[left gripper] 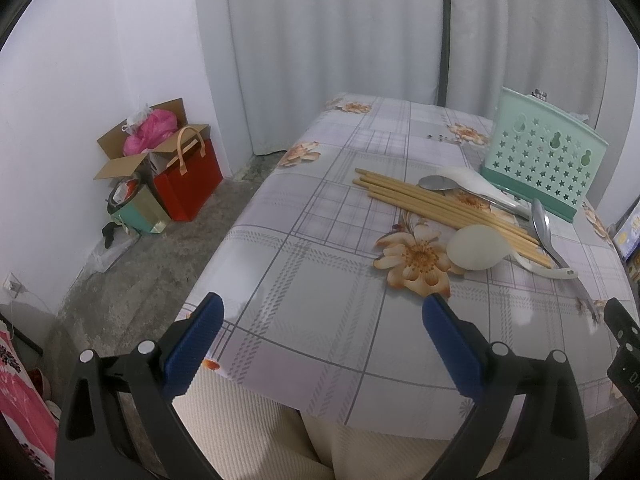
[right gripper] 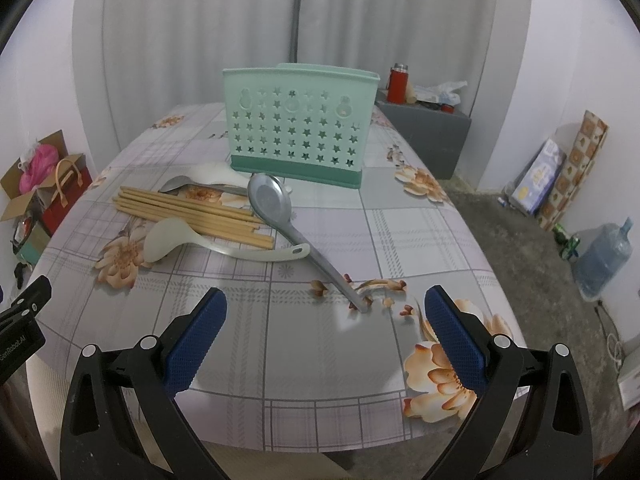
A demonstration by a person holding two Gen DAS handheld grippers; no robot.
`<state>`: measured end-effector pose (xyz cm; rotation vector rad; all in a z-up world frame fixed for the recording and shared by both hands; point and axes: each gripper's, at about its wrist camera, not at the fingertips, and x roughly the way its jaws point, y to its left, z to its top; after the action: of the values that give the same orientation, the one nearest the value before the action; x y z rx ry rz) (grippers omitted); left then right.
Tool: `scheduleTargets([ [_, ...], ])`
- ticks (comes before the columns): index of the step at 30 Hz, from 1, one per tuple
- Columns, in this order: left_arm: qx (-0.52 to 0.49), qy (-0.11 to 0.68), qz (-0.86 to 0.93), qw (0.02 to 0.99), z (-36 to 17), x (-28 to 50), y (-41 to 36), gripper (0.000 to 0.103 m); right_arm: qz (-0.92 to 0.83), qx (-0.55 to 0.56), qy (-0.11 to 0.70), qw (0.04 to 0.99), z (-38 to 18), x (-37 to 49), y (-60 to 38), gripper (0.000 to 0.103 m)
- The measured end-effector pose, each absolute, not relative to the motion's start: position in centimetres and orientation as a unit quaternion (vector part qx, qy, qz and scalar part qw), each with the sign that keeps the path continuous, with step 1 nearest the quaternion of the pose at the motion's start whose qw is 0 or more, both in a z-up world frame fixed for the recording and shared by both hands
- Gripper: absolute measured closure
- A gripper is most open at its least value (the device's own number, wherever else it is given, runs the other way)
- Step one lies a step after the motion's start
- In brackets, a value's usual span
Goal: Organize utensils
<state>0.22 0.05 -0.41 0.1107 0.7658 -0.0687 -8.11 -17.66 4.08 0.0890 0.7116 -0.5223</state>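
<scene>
Both grippers, left gripper (left gripper: 322,316) and right gripper (right gripper: 326,312), gaping, empty; metal ladle (right gripper: 272,200) handle just ahead of right.

Bare tablecloth (right gripper: 320,360) lay open before the holder (right gripper: 300,128), up to the utensil pile. Left of the holder's front, chopsticks (right gripper: 192,216), a white paddle (right gripper: 168,240) and a steel ladle (right gripper: 276,204) crowded together, the ladle's handle slanting across the near approach. Right of the holder, the cloth was free.

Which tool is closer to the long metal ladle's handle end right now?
Right. The right tool sits open just short of the metal ladle handle tip; the left tool is open, farther to its left.
</scene>
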Motion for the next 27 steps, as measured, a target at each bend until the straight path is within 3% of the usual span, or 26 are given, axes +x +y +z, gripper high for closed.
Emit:
scheduleTargets([
  [27,0.076,0.403,-0.024,0.912,-2.3,0.9,-0.8,0.006,-0.247,0.051,0.353,0.901,3.4,-7.1,-18.4,0.008],
])
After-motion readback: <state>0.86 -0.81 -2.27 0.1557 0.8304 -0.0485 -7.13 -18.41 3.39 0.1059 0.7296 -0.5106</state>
